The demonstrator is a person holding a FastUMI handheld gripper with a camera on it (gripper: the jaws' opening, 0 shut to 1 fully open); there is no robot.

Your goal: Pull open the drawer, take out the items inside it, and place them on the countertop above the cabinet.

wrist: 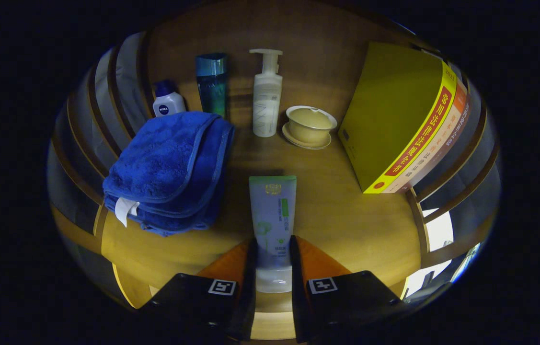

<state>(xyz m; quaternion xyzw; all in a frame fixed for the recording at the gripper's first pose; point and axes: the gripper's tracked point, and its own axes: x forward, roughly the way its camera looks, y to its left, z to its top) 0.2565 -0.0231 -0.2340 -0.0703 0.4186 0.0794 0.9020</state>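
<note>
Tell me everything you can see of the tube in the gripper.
The tube is a soft-looking plastic squeeze tube, white with a green band at its flat crimped end and green print on its body. It lies lengthwise along the gripper, cap end between the fingers, which press on both sides, crimped end over the wooden countertop, beside the folded blue towel.

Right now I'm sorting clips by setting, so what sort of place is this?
Probably a home-style wooden countertop or shelf for toiletries and everyday things: a pump bottle and folded blue towel stand by leaning books. The gripper is shut on a tube.
</note>
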